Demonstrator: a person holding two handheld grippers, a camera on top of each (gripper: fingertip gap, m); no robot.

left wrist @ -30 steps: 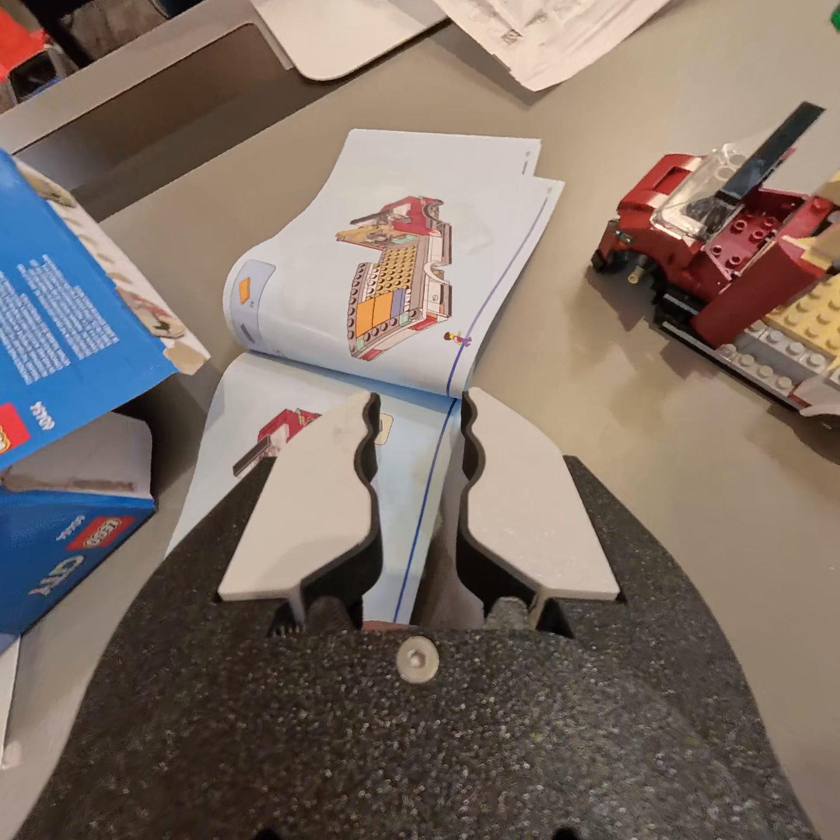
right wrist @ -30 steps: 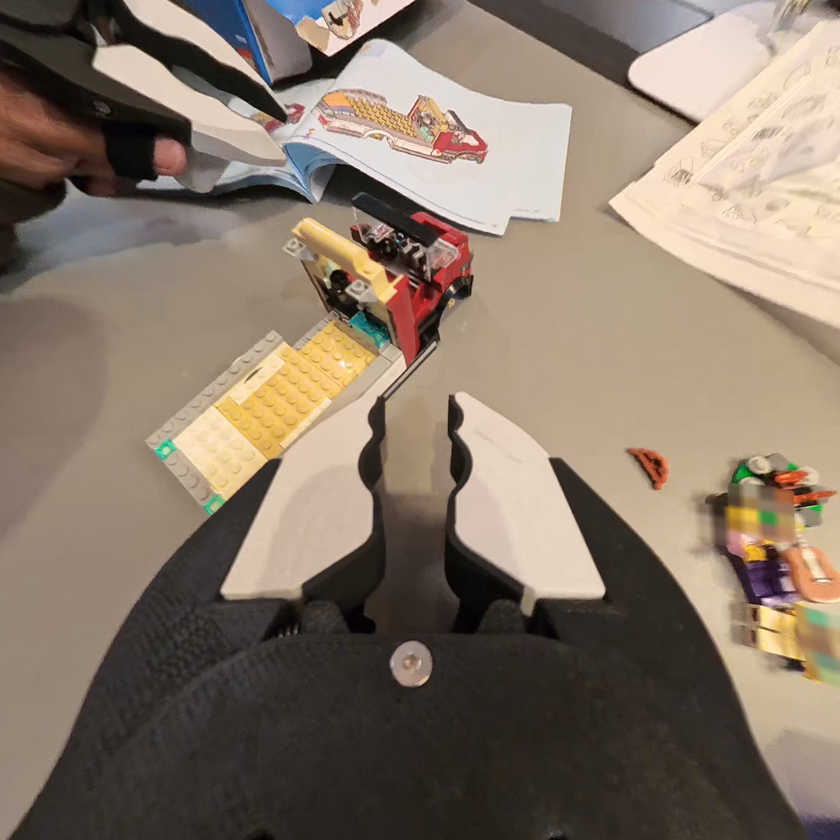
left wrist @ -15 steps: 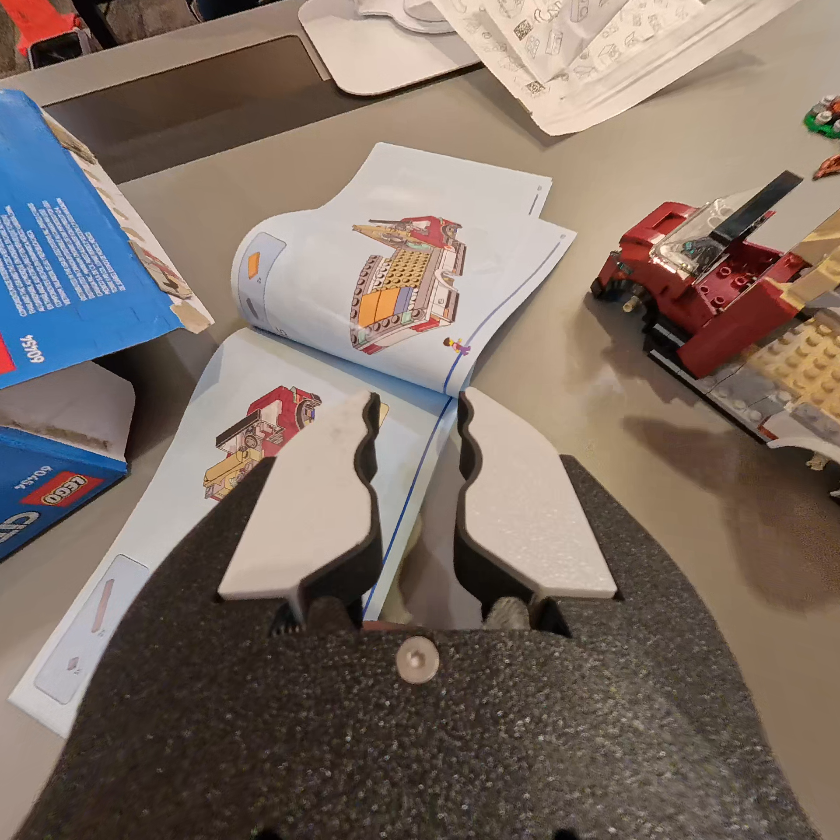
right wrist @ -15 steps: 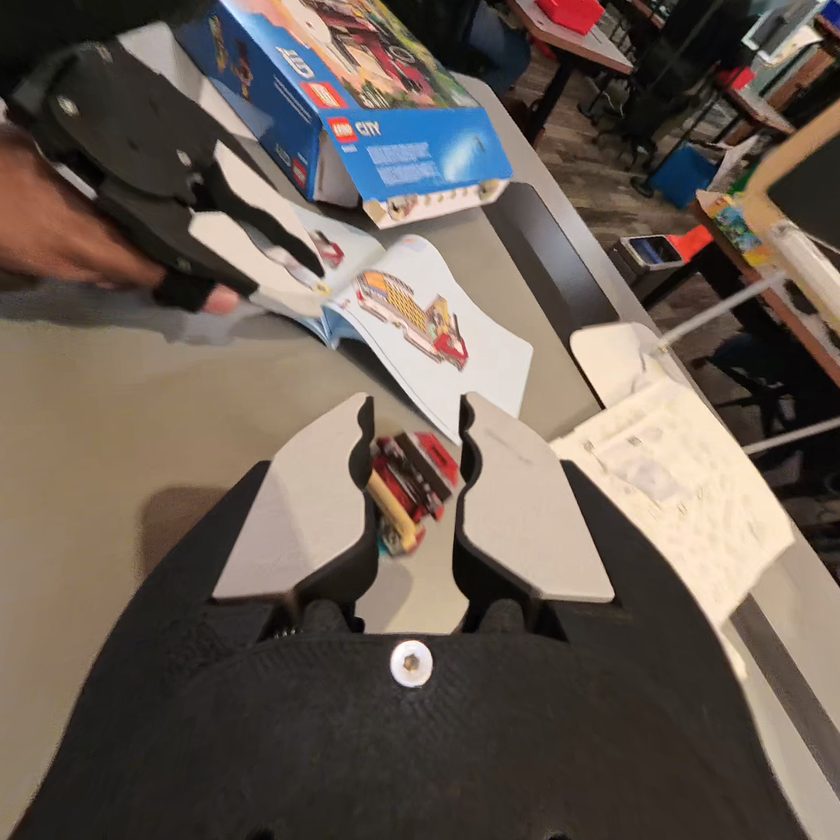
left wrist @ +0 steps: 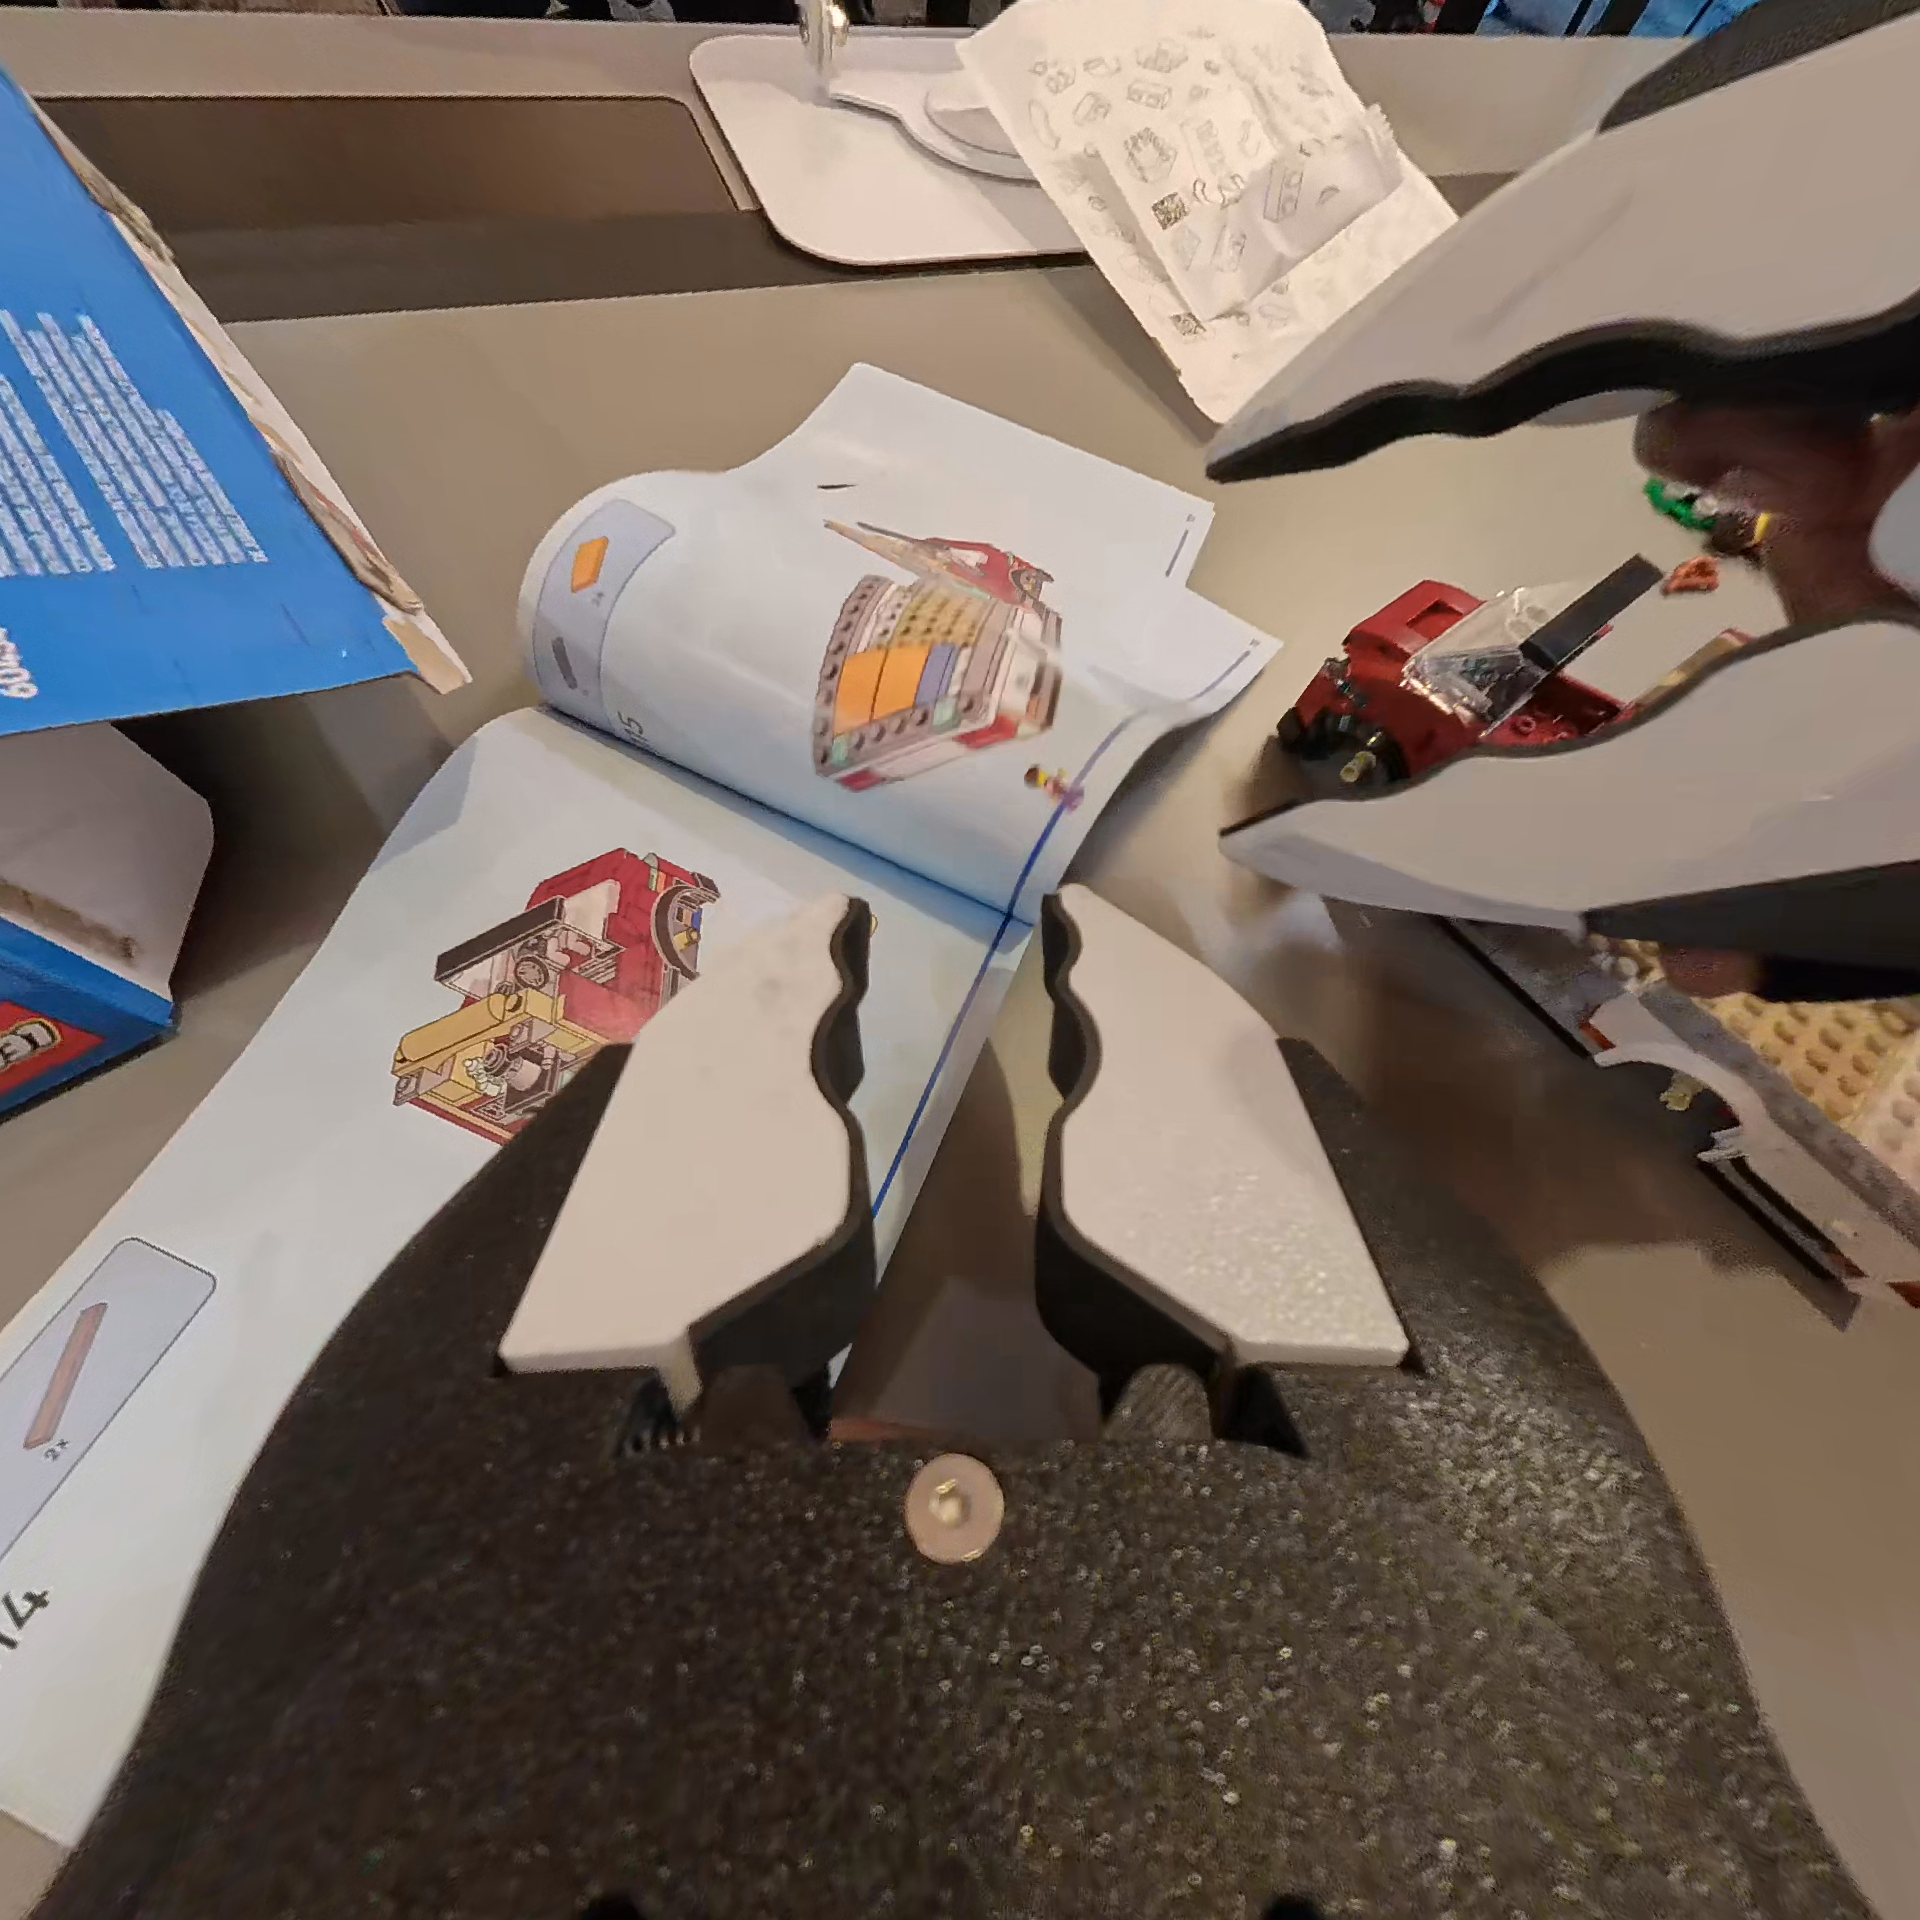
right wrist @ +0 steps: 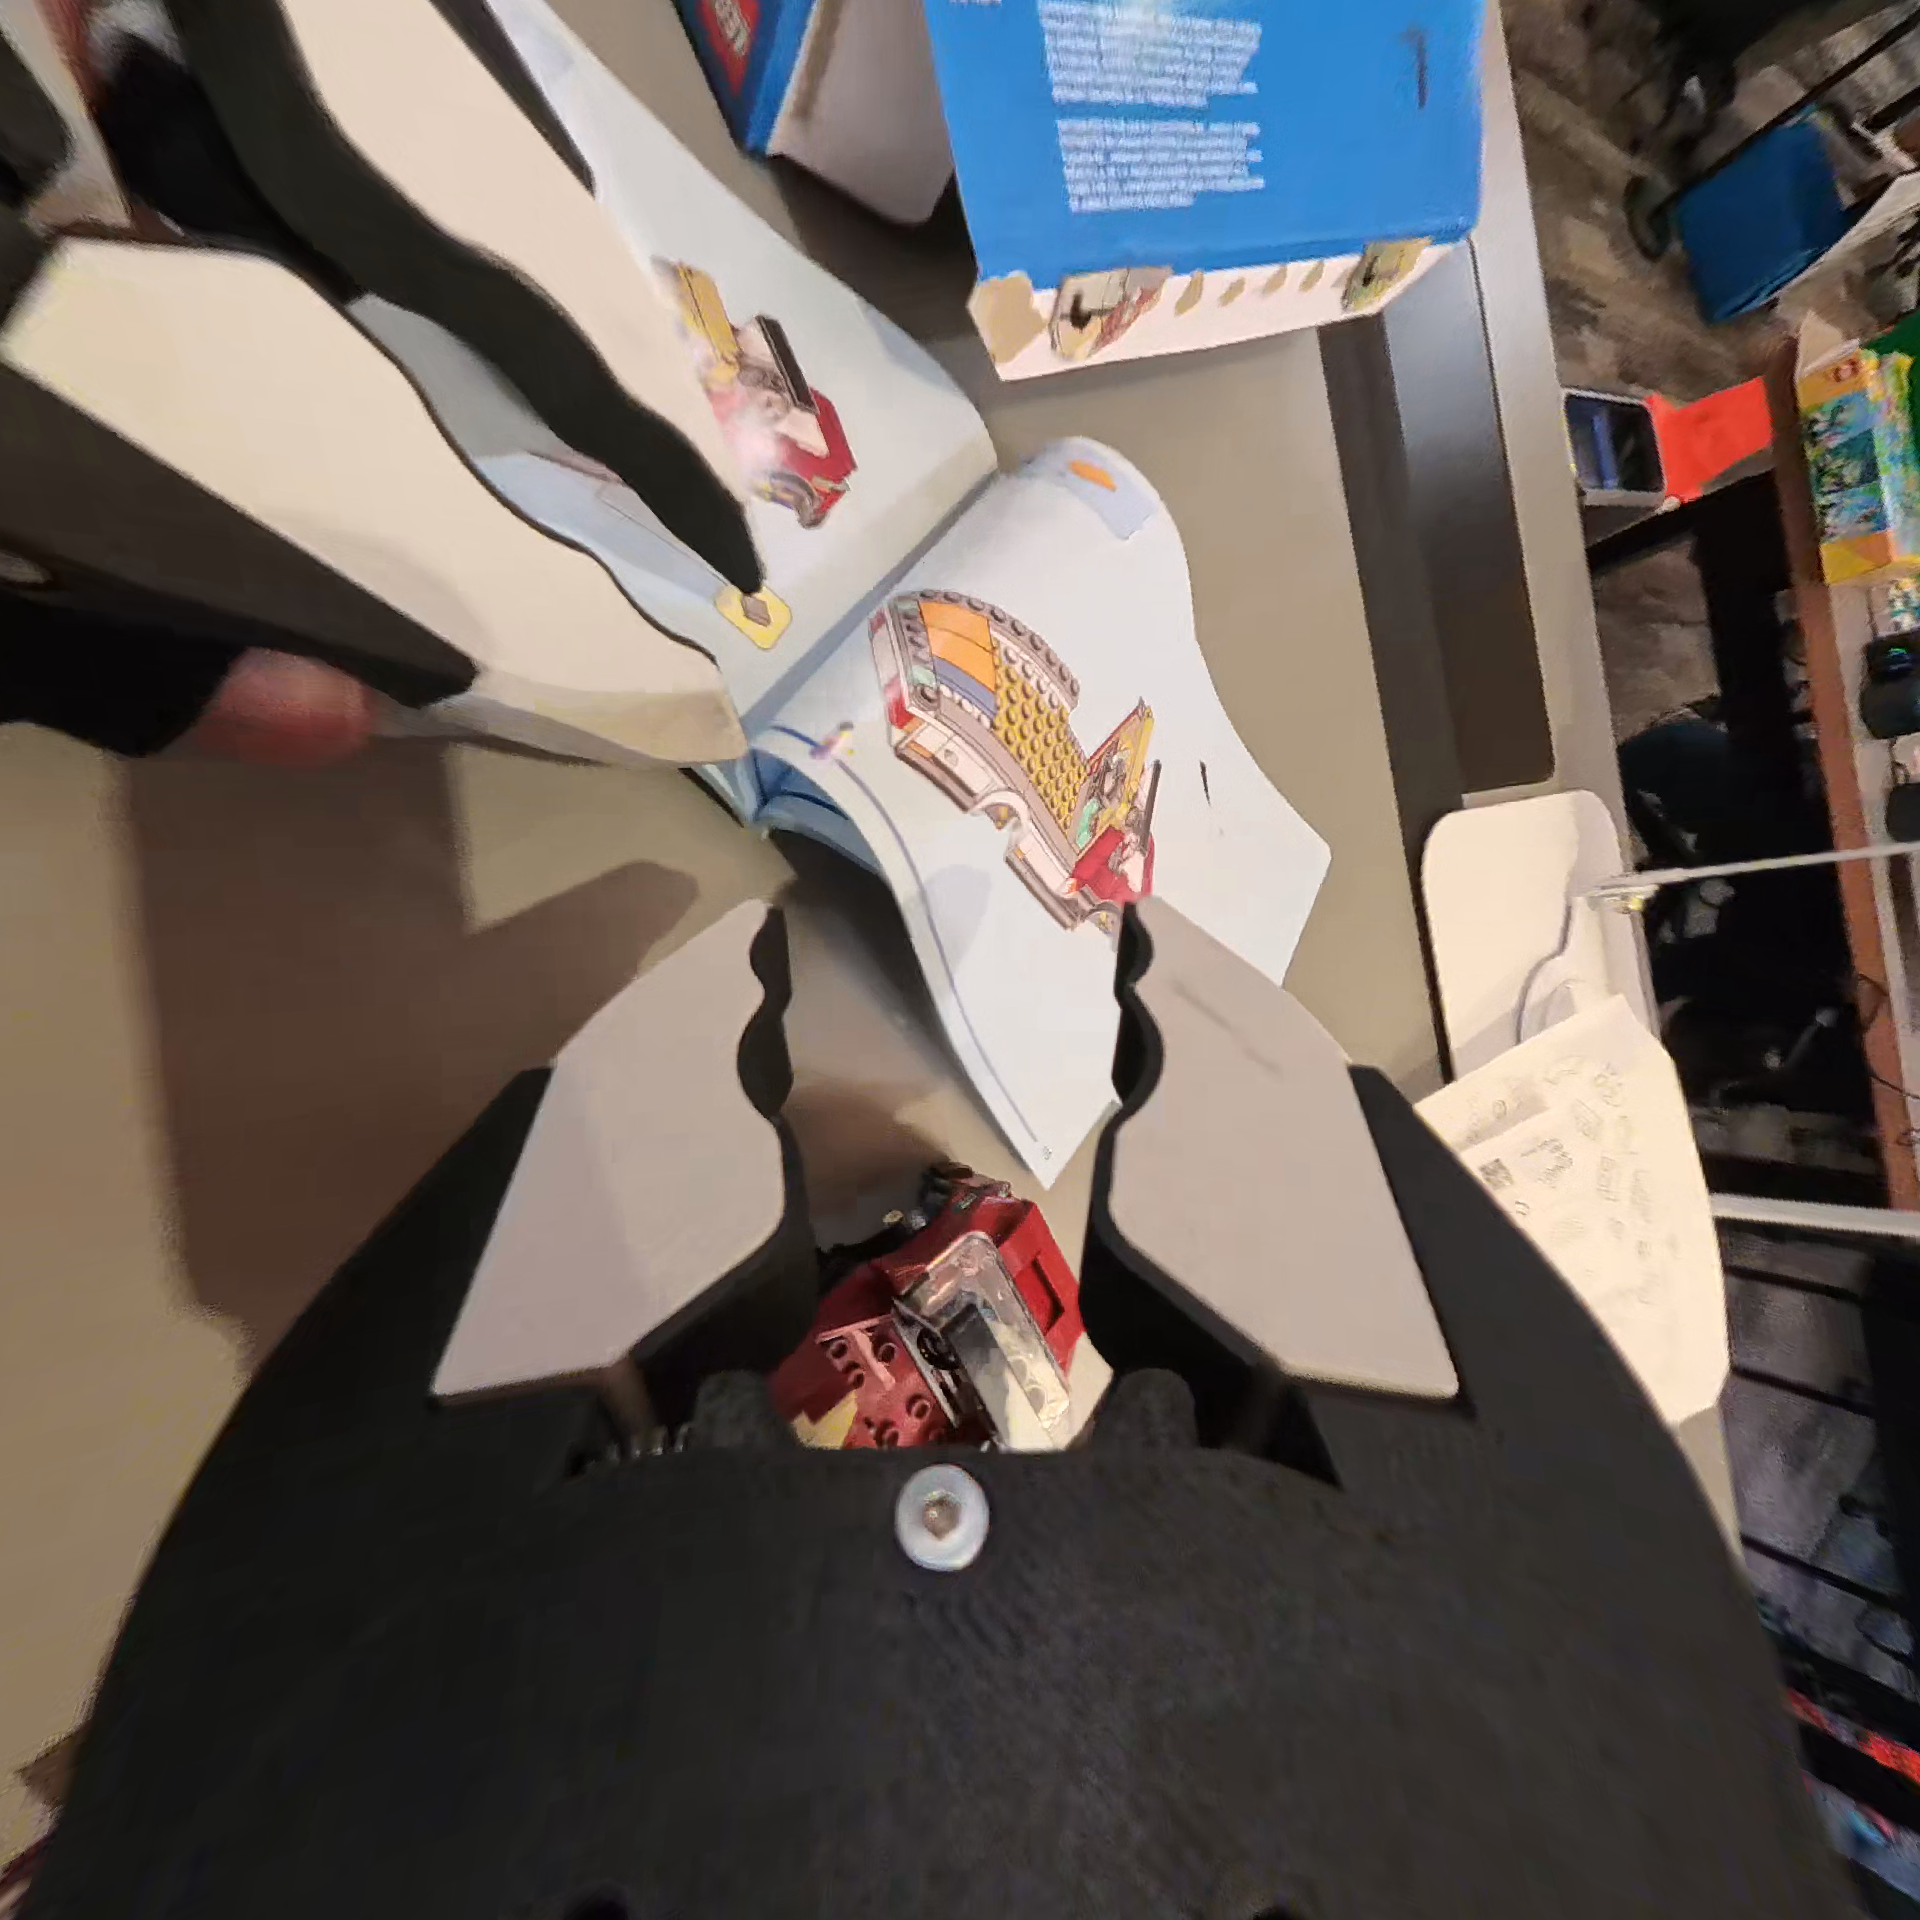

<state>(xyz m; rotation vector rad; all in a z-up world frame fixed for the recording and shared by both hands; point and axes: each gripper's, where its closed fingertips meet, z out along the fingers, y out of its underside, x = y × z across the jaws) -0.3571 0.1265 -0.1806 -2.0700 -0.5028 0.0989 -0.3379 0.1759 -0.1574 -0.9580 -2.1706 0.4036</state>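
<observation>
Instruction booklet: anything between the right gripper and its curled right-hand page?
Nothing visible. The right gripper hangs open above the instruction booklet, fingers apart over the curled page's edge. The red brick truck lies nearer its base, and the left gripper sits open over the left page.

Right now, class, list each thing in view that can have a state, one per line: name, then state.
Instruction booklet: open, far page curling up.
Blue box: end flap open, torn.
Red brick vehicle: partly built, windscreen raised.
Left tongs: open, empty, over the booklet.
Right tongs: open wide, empty.

Soft indoor light, motion blur, wide-angle distortion.
</observation>
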